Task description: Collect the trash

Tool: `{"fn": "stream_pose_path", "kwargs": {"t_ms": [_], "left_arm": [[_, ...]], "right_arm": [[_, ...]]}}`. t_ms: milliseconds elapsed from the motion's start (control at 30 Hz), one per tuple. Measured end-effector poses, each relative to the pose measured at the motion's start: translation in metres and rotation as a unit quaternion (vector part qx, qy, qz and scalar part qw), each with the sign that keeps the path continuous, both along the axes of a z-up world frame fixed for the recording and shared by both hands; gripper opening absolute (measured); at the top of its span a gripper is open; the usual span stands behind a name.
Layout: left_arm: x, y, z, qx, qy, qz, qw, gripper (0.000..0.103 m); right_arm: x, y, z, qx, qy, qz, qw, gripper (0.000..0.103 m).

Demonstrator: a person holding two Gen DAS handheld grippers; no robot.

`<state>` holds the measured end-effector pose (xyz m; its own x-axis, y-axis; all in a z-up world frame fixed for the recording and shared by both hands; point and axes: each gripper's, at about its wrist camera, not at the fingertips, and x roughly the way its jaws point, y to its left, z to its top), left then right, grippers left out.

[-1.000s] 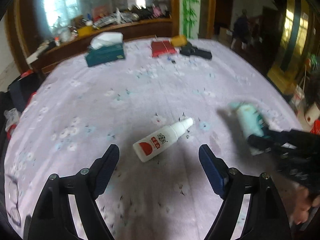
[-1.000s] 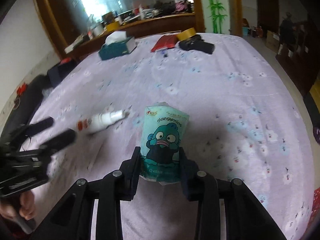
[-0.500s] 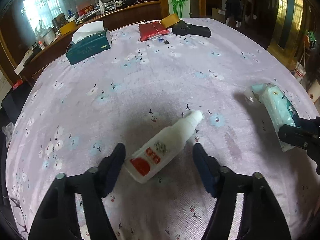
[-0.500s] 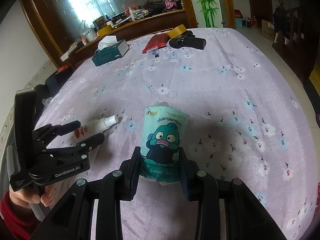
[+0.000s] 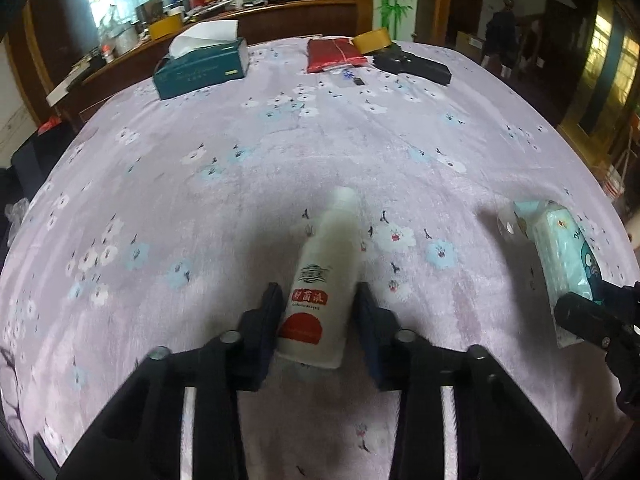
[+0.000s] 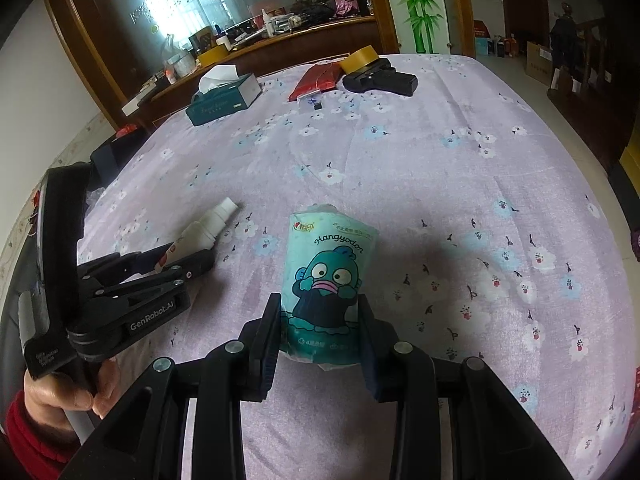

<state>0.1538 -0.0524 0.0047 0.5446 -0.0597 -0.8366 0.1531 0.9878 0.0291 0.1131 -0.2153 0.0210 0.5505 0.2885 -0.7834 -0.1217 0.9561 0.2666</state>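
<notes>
A white bottle (image 5: 332, 236) with a red label lies on the purple flowered tablecloth (image 5: 260, 148), its nozzle pointing away from me. My left gripper (image 5: 317, 294) has its jaws closing around the bottle's lower body, and both pads touch its sides. The right wrist view shows the same bottle (image 6: 200, 232) between the fingers of the left gripper (image 6: 188, 258). A teal tissue pack (image 6: 326, 276) with a cartoon fish stands between the pads of my right gripper (image 6: 320, 312), which is shut on it. From the left wrist view the pack (image 5: 560, 248) sits at the right edge.
At the far end of the table lie a green tissue box (image 5: 200, 66), a red pouch (image 5: 334, 54), a yellow tape roll (image 5: 372, 40) and a black device (image 5: 412, 66). A hand in a red sleeve (image 6: 52, 396) holds the left gripper. A cluttered wooden counter stands beyond.
My left gripper has come down over the white bottle and narrowed its jaws onto it; the bottle has turned in line with the fingers. The right gripper holds the tissue pack as before.
</notes>
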Motion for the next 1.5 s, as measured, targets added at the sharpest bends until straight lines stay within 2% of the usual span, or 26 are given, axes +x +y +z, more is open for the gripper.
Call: {"fn": "stream_pose_path", "kwargs": {"t_ms": [167,367,500,800,1067,1267,1500], "left_arm": [[-0.028,0.007,0.012,-0.041,-0.020,0.034,0.9984,0.028],[-0.064,0.011,0.033,-0.091,-0.065,0.069,0.9914,0.028],[-0.067,0.004,0.031,-0.081,-0.061,0.059,0.9931,0.028],[-0.068,0.012,0.015,-0.091,-0.006,0.047,0.9947,0.028],[-0.060,0.009,0.003,-0.082,0.007,0.049,0.9954,0.028],[-0.061,0.013,0.004,-0.093,-0.018,0.055,0.9940,0.028],[-0.072,0.015,0.020,-0.073,-0.086,0.068,0.9912,0.028]], "right_arm": [[0.000,0.001,0.001,-0.002,-0.004,0.002,1.000,0.037],[-0.004,0.007,0.004,-0.016,-0.016,0.006,1.000,0.037],[-0.006,0.011,0.004,-0.028,-0.021,0.011,0.999,0.037],[-0.002,0.011,-0.001,-0.034,-0.012,0.011,0.999,0.037],[-0.004,0.012,0.000,-0.032,-0.014,0.013,0.999,0.037],[-0.005,0.014,0.000,-0.034,-0.016,0.016,0.999,0.037],[-0.007,0.018,0.001,-0.039,-0.020,0.020,0.999,0.037]]}}
